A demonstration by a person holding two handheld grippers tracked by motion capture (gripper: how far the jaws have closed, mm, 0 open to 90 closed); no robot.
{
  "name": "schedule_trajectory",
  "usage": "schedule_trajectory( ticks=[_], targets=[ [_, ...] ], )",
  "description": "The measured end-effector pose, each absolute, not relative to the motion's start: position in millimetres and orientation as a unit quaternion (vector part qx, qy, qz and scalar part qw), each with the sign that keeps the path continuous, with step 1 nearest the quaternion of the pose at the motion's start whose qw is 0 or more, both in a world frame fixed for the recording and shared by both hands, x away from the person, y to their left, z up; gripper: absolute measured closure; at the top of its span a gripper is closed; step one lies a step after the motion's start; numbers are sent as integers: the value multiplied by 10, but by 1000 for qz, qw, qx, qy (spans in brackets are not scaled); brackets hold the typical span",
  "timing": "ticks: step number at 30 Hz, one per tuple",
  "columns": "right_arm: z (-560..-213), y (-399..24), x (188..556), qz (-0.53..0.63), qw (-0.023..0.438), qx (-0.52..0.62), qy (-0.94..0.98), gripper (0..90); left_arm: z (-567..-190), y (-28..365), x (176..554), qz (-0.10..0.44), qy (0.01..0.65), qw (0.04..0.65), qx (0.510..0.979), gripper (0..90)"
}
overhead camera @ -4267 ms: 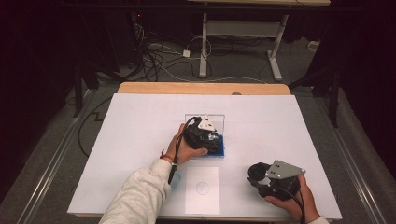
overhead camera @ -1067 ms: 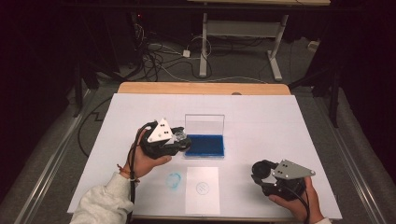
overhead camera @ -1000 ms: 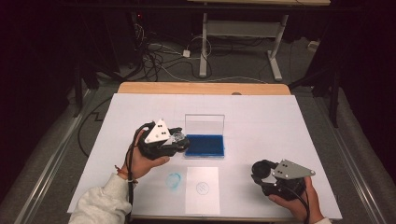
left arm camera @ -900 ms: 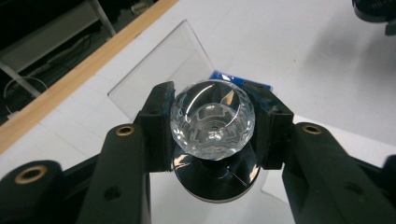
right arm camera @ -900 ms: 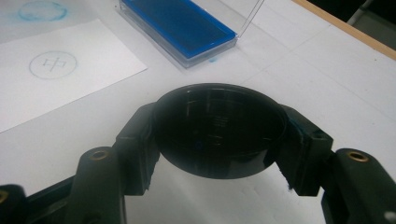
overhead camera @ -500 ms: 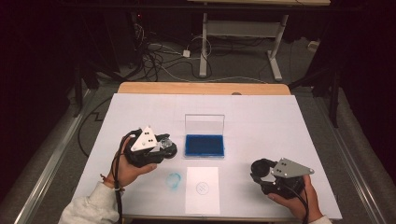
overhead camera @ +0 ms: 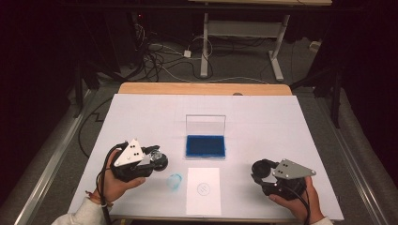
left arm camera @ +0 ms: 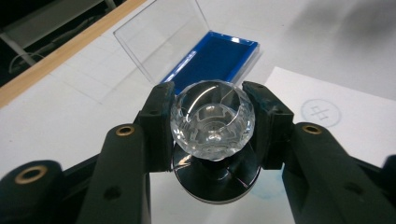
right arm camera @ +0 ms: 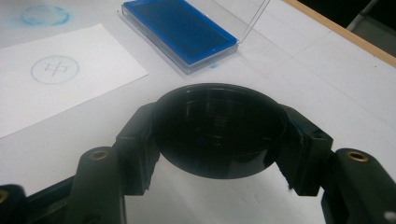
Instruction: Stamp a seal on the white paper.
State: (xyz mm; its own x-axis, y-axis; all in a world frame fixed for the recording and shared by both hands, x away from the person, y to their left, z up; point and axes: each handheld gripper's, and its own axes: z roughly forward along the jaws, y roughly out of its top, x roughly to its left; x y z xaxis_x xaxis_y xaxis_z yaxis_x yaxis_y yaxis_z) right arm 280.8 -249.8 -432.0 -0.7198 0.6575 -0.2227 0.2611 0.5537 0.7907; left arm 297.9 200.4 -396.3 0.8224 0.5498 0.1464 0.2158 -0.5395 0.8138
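Note:
My left gripper (overhead camera: pixel 157 160) is shut on a stamp (left arm camera: pixel 212 121) with a faceted clear knob and a round black base, held over the table left of the white paper (overhead camera: pixel 203 201). The paper bears a blue round stamp mark (right arm camera: pixel 53 69). Behind the paper lies a blue ink pad (overhead camera: pixel 205 146) in a case with its clear lid standing up. My right gripper (overhead camera: pixel 262 171) is shut on a round black cap (right arm camera: pixel 219 130) near the table's front right.
A blue ink smudge (overhead camera: pixel 174 180) marks the white table cover just left of the paper. The wooden far edge (overhead camera: pixel 202 88) of the table runs behind the ink pad. Cables and desk legs lie on the floor beyond.
My left hand has carried the stamp away from the ink pad, leftward and toward the near edge. The right hand has stayed where it was.

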Motion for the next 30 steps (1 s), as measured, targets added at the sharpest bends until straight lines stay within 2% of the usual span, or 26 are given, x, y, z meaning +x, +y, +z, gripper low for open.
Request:
schedule_trajectory(
  ticks=[11,30],
  targets=[
    [-4334,-2475,2791,382,255,268,847,381,-3996,1892,2881,186,216,437,853,551],
    [-4381,-2455,2812,376,248,269,851,380,-4208,1202,2909,125,146,424,885,551]
  ],
)
